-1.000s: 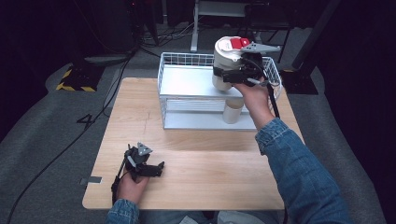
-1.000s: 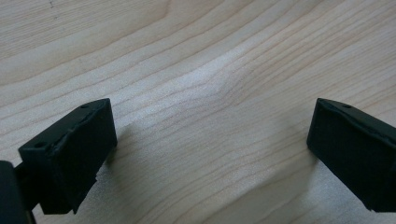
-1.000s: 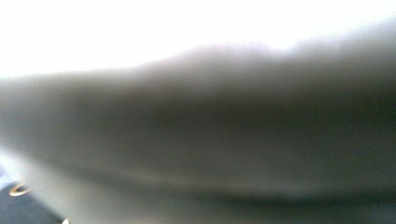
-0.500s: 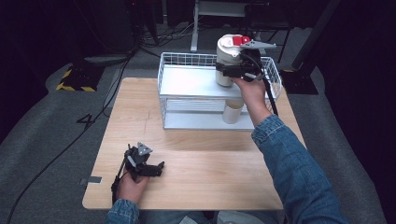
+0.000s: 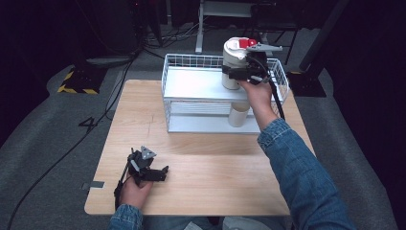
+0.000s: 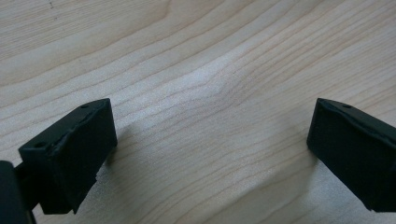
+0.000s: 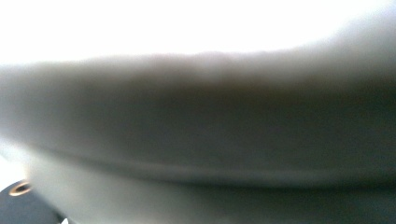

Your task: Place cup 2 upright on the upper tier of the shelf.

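Two grippers are at work over a light wooden desk [image 5: 210,167]. The right gripper [image 5: 239,73], held by a hand at the end of a denim sleeve [image 5: 297,167], is raised at the far right of the desk, above the upper level of a white wire rack [image 5: 191,86]. Its fingers are closed around the side of a white container [image 5: 233,55] with a red patch on its lid, gripping it upright over the right end of that upper level; from the high view I cannot tell whether the container's base touches the shelf or hangs just above it. In the right gripper view the container's pale wall [image 7: 196,140] sits so close to the camera that it is blurred.

On the rack's lower level, just below the held container, stands a second pale cylinder [image 5: 238,115], upright.

Near the front left edge of the desk, the left gripper [image 5: 160,173] rests low in the other hand, well apart from the rack. Its fingers [image 6: 70,149] are spread wide with bare wood grain between them, holding nothing.
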`<state>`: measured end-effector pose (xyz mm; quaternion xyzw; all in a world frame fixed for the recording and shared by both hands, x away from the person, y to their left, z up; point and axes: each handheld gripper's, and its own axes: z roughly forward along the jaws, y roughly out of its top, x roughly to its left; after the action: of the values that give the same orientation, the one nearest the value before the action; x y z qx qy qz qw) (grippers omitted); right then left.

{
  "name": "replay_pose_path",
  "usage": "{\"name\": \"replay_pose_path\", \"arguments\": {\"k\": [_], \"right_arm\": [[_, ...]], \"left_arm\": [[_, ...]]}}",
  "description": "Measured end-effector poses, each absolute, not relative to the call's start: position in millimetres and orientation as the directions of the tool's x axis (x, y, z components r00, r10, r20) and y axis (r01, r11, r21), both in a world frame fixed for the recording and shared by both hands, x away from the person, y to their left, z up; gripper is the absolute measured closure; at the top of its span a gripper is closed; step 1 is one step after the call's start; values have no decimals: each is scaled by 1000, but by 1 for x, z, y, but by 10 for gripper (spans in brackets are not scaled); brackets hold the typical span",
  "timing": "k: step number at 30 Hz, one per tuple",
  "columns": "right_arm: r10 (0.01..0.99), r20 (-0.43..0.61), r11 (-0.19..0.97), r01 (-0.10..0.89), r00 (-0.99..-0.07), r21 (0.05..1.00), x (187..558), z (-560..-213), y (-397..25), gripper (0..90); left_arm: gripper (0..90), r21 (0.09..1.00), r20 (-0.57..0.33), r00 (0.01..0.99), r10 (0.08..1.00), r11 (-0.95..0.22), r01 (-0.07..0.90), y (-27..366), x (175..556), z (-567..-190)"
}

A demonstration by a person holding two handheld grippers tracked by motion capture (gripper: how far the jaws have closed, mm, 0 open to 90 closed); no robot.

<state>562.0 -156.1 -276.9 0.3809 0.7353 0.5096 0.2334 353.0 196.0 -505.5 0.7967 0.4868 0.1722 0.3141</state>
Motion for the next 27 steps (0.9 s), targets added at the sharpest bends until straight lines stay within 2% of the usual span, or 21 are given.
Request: {"name": "replay_pose_path", "arguments": {"k": [23,27], "right_arm": [[801,51,165,303,-596,939,563,-285,-159,98],[793,49,156,280,-608,947,564,-285,-160,72]], "left_arm": [[19,668,-31,466,884,-329,667,196,353,-506],[19,668,-31,466,884,-329,667,196,353,-506]]}}
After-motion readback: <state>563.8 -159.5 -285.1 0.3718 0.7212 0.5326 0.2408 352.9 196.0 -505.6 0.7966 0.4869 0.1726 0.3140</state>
